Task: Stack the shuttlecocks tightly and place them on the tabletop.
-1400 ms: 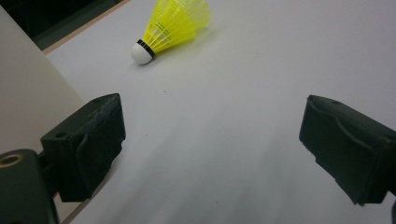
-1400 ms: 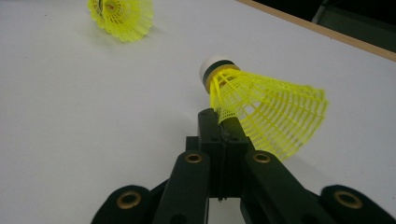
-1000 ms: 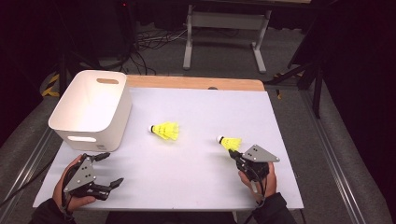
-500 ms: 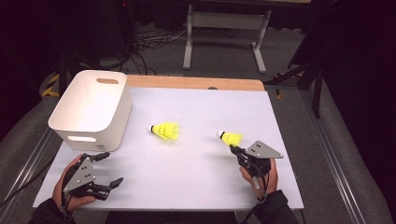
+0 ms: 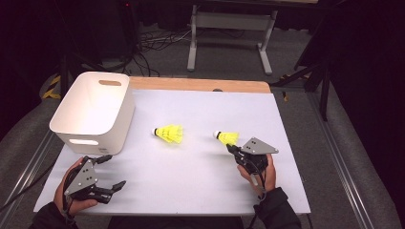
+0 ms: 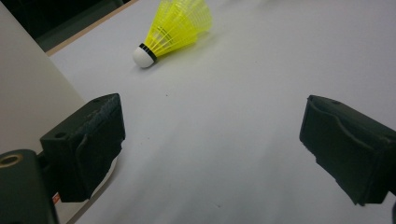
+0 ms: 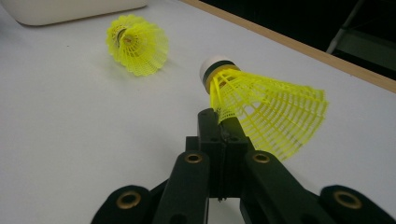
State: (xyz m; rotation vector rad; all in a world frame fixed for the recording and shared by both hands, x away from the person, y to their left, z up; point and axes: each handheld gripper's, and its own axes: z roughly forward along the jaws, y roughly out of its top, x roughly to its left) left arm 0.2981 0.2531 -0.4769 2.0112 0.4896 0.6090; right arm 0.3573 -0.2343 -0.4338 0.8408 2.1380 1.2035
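On table: one shuttlecock [image 5: 228, 138] pinched in my right tongs [image 5: 232, 149], second shuttlecock [image 5: 168, 133] loose, bin [image 5: 93, 112] unfilled, left tongs [image 5: 109, 172] gaping.

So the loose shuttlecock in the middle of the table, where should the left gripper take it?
Grip the middle shuttlecock across its yellow skirt just behind the white cork, which points at the white bin. It lies on its side, so come down from above with the open left gripper, jaws straddling the narrow end.

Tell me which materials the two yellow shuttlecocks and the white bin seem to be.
Yellow mesh-skirted shuttlecock near the right gripper and its twin: probably nylon, judging by the moulded lattice; white cap, unclear. White rounded bin with handle slot: likely matte plastic, smooth and seamless.
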